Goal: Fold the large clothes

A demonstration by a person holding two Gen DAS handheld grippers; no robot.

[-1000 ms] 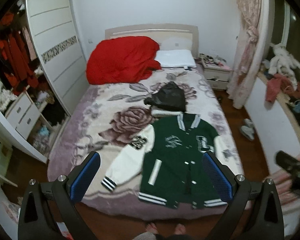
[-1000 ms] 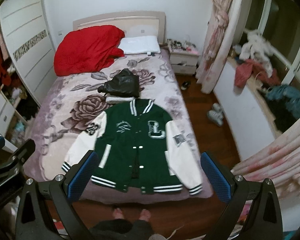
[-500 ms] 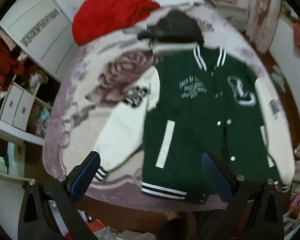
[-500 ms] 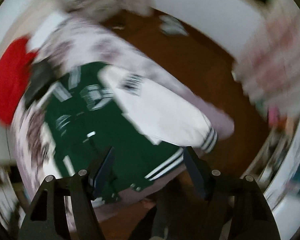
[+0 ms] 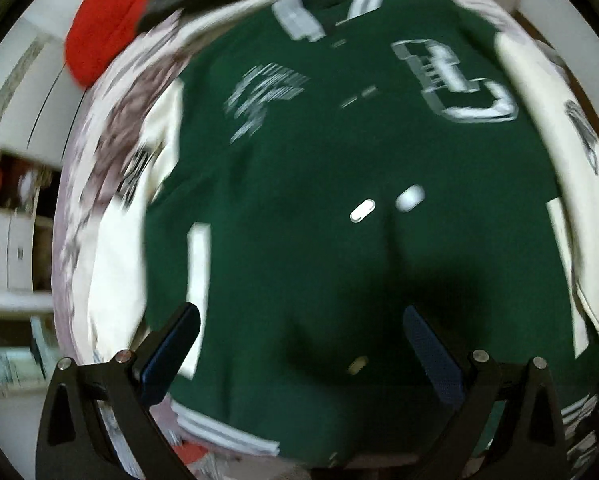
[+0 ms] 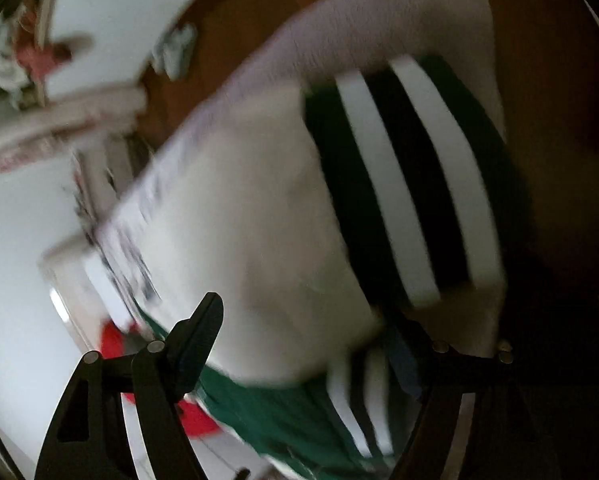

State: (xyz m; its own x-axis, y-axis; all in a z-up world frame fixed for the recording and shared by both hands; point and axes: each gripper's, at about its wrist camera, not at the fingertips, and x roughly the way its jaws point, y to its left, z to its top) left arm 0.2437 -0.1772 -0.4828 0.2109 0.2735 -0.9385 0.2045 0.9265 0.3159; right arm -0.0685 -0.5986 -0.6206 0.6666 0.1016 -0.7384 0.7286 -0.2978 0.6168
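Jacket (image 5: 319,200) lay flat on bed (image 5: 99,184), directly beneath both grippers, spread for folding. Left gripper (image 5: 299,344) hung released over the hem. Right gripper (image 6: 311,344), released with jaws just narrowed, straddled white sleeve (image 6: 235,216) beside striped cuff (image 6: 399,184), probably to grasp it.

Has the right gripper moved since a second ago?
Yes. The right gripper has dropped toward the bed, rolling, its jaws just closing partway: the jacket's white sleeve and striped cuff, small before, now fill its view.
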